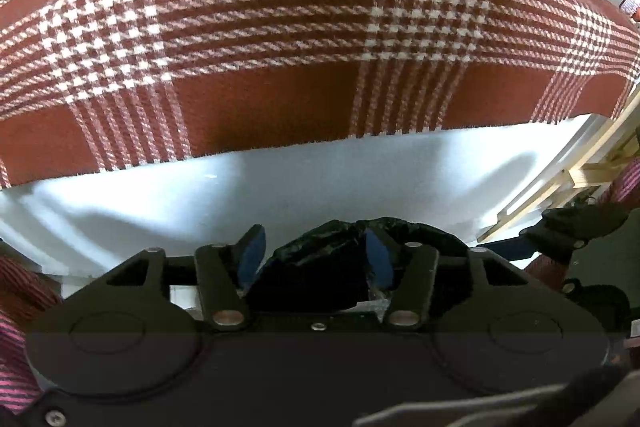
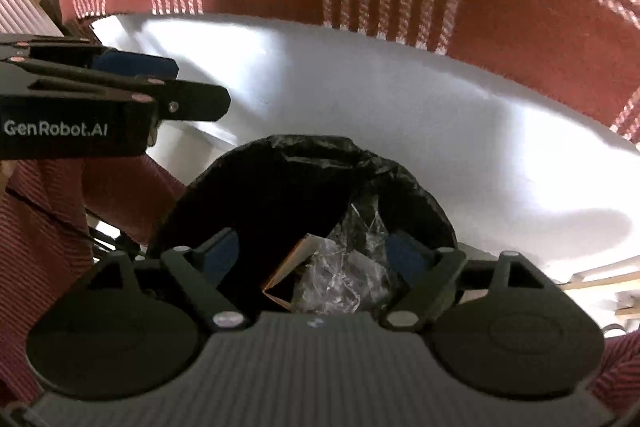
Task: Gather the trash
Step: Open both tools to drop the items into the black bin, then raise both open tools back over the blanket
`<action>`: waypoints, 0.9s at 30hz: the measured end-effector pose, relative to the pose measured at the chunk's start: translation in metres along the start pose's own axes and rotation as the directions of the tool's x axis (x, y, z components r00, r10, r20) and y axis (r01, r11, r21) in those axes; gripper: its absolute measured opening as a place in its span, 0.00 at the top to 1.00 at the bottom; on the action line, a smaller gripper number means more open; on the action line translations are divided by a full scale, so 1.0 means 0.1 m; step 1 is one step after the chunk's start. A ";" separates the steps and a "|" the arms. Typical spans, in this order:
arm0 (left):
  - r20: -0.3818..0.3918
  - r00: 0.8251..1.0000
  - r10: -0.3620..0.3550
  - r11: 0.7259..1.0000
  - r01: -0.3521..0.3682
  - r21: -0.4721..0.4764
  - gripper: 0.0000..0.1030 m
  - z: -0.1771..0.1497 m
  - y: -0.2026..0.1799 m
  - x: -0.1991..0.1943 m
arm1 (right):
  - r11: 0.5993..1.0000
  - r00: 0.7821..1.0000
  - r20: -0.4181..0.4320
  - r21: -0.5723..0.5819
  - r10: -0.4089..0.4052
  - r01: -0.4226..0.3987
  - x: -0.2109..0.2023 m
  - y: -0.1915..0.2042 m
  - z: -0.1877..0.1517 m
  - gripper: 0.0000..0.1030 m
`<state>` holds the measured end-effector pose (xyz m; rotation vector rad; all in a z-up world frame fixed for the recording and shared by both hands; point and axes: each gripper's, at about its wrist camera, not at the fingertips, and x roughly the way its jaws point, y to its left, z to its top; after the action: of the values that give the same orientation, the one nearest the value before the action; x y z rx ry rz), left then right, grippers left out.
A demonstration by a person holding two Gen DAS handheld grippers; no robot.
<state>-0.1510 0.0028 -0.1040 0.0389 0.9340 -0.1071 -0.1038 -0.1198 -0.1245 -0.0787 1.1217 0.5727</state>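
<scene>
Both claws are matte black plastic with blue pads [image 1: 253, 259] on the fingers, silver screws at the pivots and two round caps on the body. The left claw [image 2: 192, 83] has white "GenRobot.AI" lettering on its side. The person wears a red-and-pink striped sleeve [image 2: 36, 227].

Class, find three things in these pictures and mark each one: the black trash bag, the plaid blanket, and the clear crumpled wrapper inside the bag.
Black trash bag [image 2: 316, 155]: right wrist view, on its far rim.
Plaid blanket [image 1: 280, 11]: left wrist view, on the checked weave.
Clear crumpled wrapper [image 2: 340, 279]: right wrist view, on its creased middle.
</scene>
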 end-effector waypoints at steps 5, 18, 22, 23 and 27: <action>0.022 1.000 0.010 1.000 -0.010 0.012 0.34 0.04 -0.04 -0.09 | 1.000 0.999 0.041 0.008 -0.001 0.001 -0.15 -0.01 0.02 0.13; 0.137 0.990 -0.044 0.997 0.035 0.062 0.22 0.31 -0.08 -0.60 | 0.999 0.982 0.188 -0.035 0.005 0.002 -0.82 0.01 0.17 0.13; 0.224 0.972 -0.071 0.995 0.055 0.077 0.20 0.55 0.00 -0.88 | 0.998 0.967 0.251 -0.067 0.037 -0.021 -1.16 -0.02 0.25 0.12; 0.246 0.966 -0.076 0.995 0.058 0.080 0.19 0.65 0.03 -0.95 | 0.997 0.961 0.273 -0.068 0.040 -0.022 -1.25 -0.04 0.28 0.12; 0.331 0.941 -0.070 0.996 0.047 0.078 0.15 1.00 0.11 -1.15 | 0.999 0.923 0.385 -0.047 0.019 -0.001 -1.63 -0.19 0.44 0.11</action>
<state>-0.1381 0.0142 0.0477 0.0556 0.5921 -0.1951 -0.1085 -0.1852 0.0324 0.0015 0.7248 0.5933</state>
